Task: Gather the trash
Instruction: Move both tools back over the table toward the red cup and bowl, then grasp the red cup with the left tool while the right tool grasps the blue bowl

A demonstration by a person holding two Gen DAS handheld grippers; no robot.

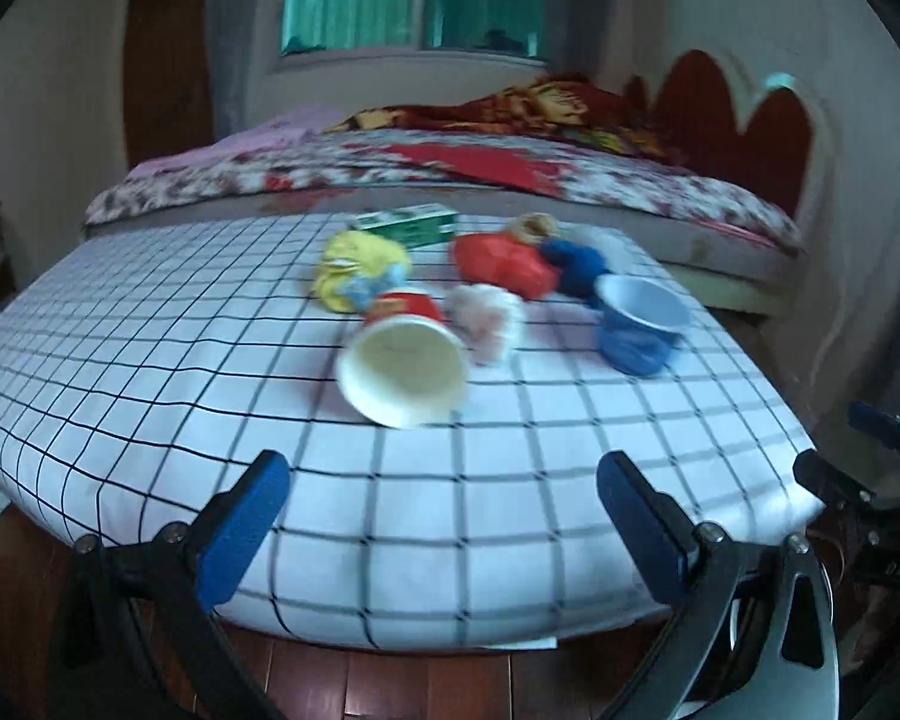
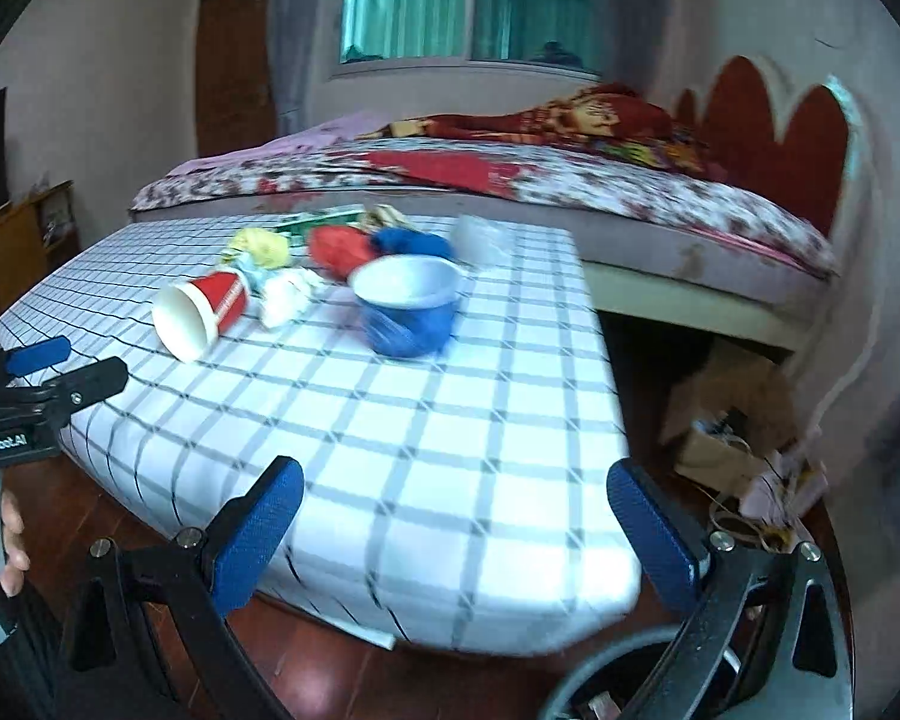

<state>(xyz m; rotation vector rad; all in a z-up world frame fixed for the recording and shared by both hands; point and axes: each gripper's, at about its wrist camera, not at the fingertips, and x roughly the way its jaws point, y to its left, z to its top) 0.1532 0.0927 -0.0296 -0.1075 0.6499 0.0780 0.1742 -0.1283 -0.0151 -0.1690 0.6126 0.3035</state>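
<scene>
I have both grippers hovering off the near edge of the table (image 1: 150, 372), neither touching anything; the left gripper (image 1: 444, 516) has its fingers spread wide with nothing between them, and the right gripper (image 2: 456, 522) is the same, open and empty.

The trash sits in 1 cluster toward the far side of the table; nearest me is the red cup (image 1: 402, 369), tipped on its side; its long axis runs roughly toward the left gripper, white mouth facing me, base pointing away. It lies straight ahead of the left fingers and off to the left of the right ones, so I judge the left hand the better placed for it. The blue cup (image 2: 408, 312) stands upright, mouth up, ahead of the right fingers and slightly left; I would give that 1 to the right hand.

Behind them lie a white wad (image 1: 489, 321), a yellow wad (image 1: 360, 270), a red wad (image 1: 501, 264), a dark blue wad (image 1: 573, 267) and a green box (image 1: 411, 225); motion blur smears all of these, so I cannot tell which touch. I see no bin clearly in either view.
</scene>
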